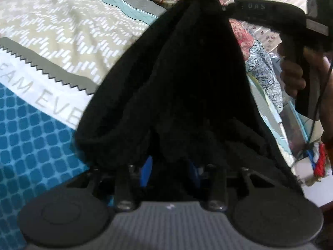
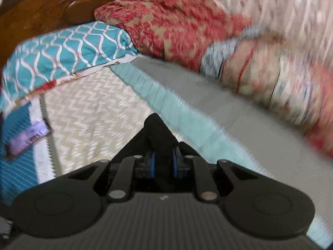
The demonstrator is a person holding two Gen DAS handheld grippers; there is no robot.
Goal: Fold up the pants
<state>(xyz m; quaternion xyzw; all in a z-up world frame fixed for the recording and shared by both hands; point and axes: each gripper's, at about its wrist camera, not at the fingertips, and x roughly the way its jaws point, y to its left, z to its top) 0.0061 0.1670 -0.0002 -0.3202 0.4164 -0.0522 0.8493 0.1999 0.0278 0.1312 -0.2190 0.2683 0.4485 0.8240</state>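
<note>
Black pants (image 1: 187, 79) hang in a tall peak over the bed and fill the middle of the left wrist view. My left gripper (image 1: 170, 166) is shut on their lower bunch, and its blue pads (image 1: 147, 170) only just show under the cloth. At the upper right a hand (image 1: 291, 77) holds my right gripper (image 1: 225, 7), which pinches the top of the pants. In the right wrist view a small black point of the pants (image 2: 156, 133) sticks out between the blue pads (image 2: 153, 164) of my right gripper (image 2: 163, 162), which is shut on it.
The bedspread (image 1: 62, 27) is beige with white dashes, grey and teal bands and blue squares. A teal patterned pillow (image 2: 68, 50) and a red patterned blanket (image 2: 172, 23) lie against the wooden headboard (image 2: 41, 8). A small purple object (image 2: 27, 137) lies at the left.
</note>
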